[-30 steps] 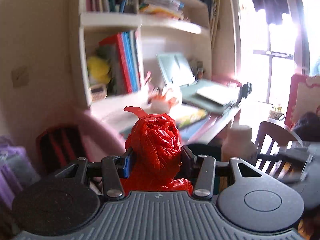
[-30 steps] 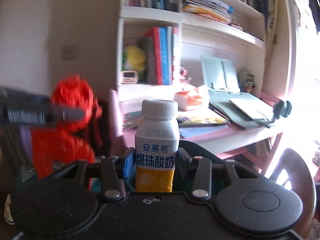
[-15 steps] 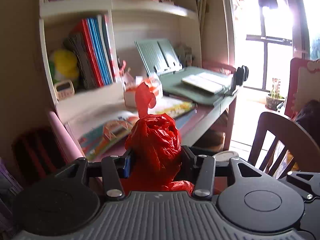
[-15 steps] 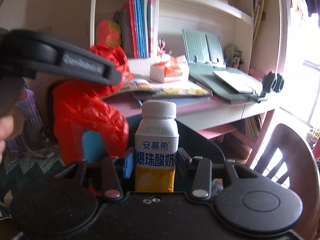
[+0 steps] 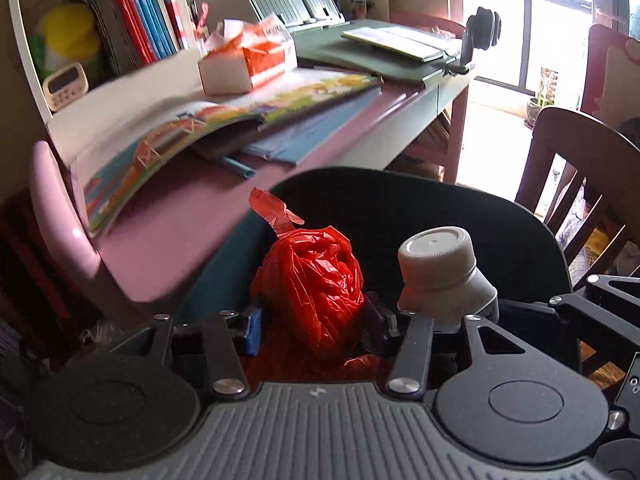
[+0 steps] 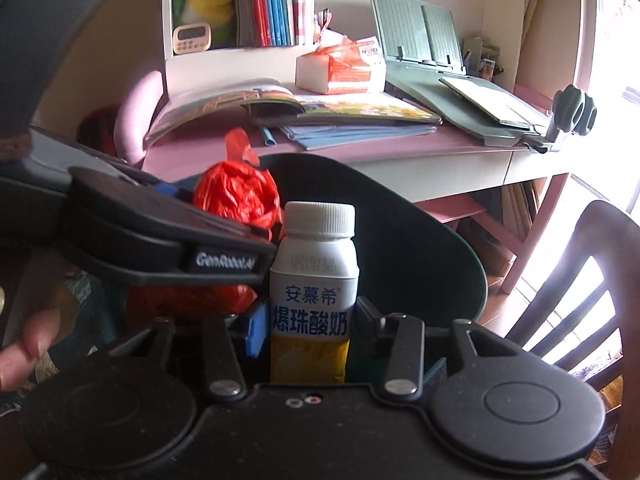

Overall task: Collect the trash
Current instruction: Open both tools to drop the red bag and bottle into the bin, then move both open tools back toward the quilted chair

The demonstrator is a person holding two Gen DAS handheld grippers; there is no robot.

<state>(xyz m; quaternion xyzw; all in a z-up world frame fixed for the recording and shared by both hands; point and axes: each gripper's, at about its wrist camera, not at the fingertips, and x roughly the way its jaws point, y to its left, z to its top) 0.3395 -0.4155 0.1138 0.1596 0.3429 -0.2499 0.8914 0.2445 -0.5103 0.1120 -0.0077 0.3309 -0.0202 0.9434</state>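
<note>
Below, dark bin point(image 5: 460, 216) — left claw point(image 5: 312, 320) opening around red bag point(image 5: 316, 280), right claw point(image 6: 308, 324) gripping yogurt bottle point(image 6: 316, 264), desk point(image 5: 180, 208) beside.

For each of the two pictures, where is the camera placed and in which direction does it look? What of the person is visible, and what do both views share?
Left wrist view: sits on the left tool, looks forward and down over its crumpled red plastic bag toward the pink desk; its jaws are opening; no body part shows.
Right wrist view: sits on the right tool, which grips the white yoghurt bottle, faces the same desk; fingertips show at left.
Shared: bag, bottle, black bin, orange tissue pack.
</note>
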